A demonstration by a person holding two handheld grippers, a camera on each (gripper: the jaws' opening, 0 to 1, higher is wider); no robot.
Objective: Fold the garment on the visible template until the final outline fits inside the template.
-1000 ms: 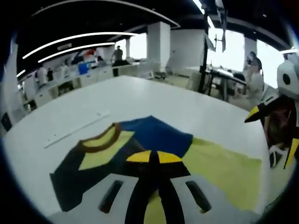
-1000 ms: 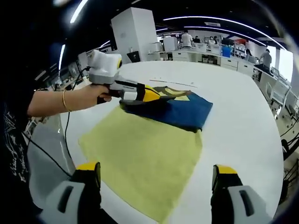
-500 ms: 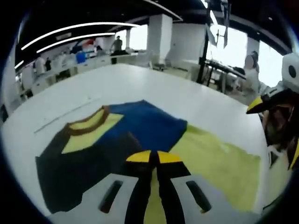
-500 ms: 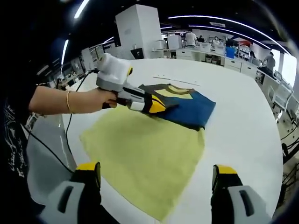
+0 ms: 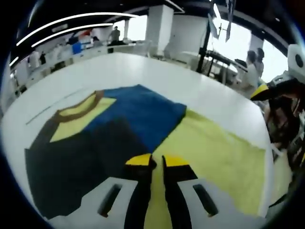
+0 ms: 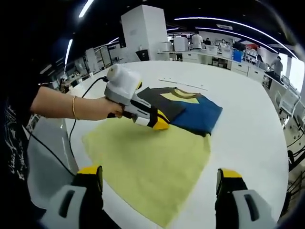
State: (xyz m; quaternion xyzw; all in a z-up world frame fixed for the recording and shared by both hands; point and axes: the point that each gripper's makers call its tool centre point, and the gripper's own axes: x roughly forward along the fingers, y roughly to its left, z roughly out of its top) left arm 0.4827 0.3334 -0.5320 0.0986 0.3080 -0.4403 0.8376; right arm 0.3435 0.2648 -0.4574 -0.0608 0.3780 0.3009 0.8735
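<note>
Fingertips of the left gripper (image 5: 157,161) sit pressed together over the yellow template (image 6: 152,167) (its garment (image 6: 188,109) folded at 12 o'clock); right gripper (image 6: 159,179) spread wide, holding nothing.

In the right gripper view the left gripper (image 6: 162,123) covers part of the garment (image 6: 193,110), so its near left corner can't be read. In the left gripper view that gripper's own jaws hide the garment/template (image 5: 219,157) border, and the bkgd people (image 5: 251,67) are too blurred to make out.
</note>
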